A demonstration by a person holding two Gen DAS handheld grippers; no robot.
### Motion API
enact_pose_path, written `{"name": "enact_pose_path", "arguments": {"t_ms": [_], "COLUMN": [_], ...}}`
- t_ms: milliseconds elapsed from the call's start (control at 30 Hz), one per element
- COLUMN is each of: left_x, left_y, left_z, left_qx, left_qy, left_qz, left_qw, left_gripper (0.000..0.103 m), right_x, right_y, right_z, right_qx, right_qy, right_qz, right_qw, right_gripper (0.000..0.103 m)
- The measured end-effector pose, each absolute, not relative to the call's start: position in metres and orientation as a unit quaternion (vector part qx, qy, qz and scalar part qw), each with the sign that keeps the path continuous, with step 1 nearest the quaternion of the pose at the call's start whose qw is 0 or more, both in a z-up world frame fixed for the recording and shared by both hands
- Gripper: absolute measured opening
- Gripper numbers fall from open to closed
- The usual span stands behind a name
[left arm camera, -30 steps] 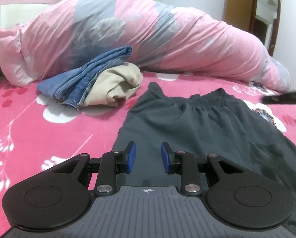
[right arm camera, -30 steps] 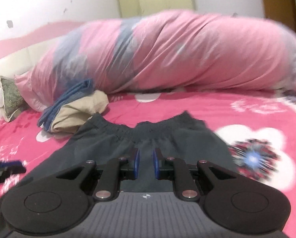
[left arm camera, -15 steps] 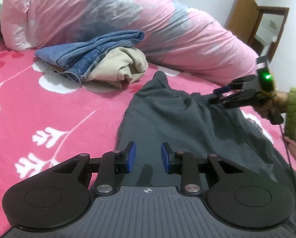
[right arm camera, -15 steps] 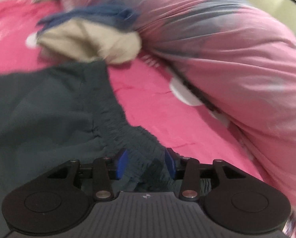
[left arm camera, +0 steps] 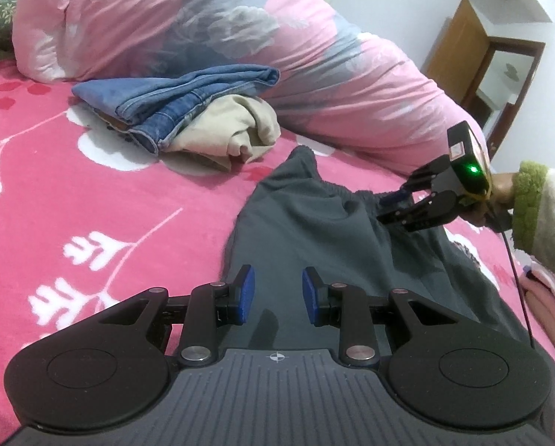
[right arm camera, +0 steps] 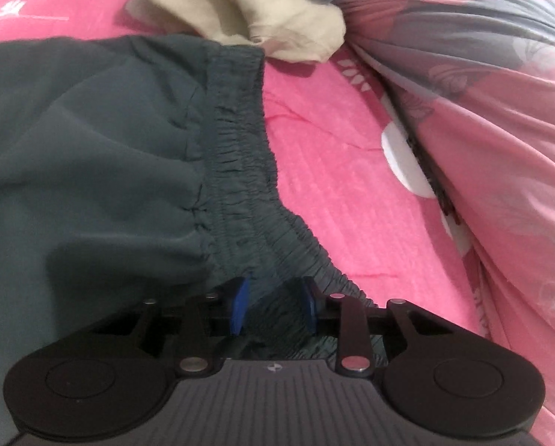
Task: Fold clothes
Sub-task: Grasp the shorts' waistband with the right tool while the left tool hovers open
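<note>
Dark grey trousers point(left arm camera: 325, 230) lie flat on the pink flowered bedspread point(left arm camera: 102, 200), elastic waistband point(right arm camera: 240, 156) toward the duvet. My left gripper point(left arm camera: 275, 291) is open and empty, low over the trousers' left edge. My right gripper point(right arm camera: 271, 306) is open, and its jaws straddle the right end of the waistband without pinching it. The right gripper also shows in the left wrist view point(left arm camera: 396, 206), at the far right of the waistband, held by a hand in a green cuff.
Folded blue jeans point(left arm camera: 180, 93) lie on a folded beige garment point(left arm camera: 232, 130) beyond the trousers at left. A rolled pink and grey duvet point(left arm camera: 240, 37) runs across the back. A door point(left arm camera: 459, 55) stands at far right.
My right gripper has dropped to the right end of the waistband and opened wider, the band now between its jaws. My left gripper has swung left and stayed open.
</note>
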State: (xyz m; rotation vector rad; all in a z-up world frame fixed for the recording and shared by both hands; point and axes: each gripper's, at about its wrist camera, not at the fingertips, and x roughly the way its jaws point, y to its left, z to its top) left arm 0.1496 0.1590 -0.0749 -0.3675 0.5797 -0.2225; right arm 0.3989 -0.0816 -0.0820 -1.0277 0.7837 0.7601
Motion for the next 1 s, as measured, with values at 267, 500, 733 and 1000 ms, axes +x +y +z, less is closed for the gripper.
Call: {"name": "enact_pose_path", "arguments": {"t_ms": [267, 500, 733, 1000], "left_x": [0.152, 0.146, 0.143, 0.146], "left_y": [0.155, 0.141, 0.135, 0.127], "left_z": [-0.08, -0.078, -0.073, -0.08], "left_qx": [-0.158, -0.105, -0.088, -0.059], "left_qy": [0.297, 0.282, 0.267, 0.288], "left_qz": [-0.092, -0.094, -0.088, -0.081], "left_qw": [0.937, 0.949, 0.955, 0.952], "left_gripper": [0.03, 0.03, 0.03, 0.03], "right_x": [0.402, 0.381, 0.386, 0.404], "right_y": [-0.087, -0.088, -0.09, -0.079], "right_z": [-0.082, -0.081, -0.066, -0.099], "right_qx": [-0.429, -0.453, -0.426, -0.402], "right_qy": [0.369, 0.309, 0.267, 0.276], "right_qz": [0.327, 0.304, 0.274, 0.252], "right_qw": [0.756, 0.779, 0.82, 0.836], "right_gripper": [0.022, 0.006, 0.005, 0.006]}}
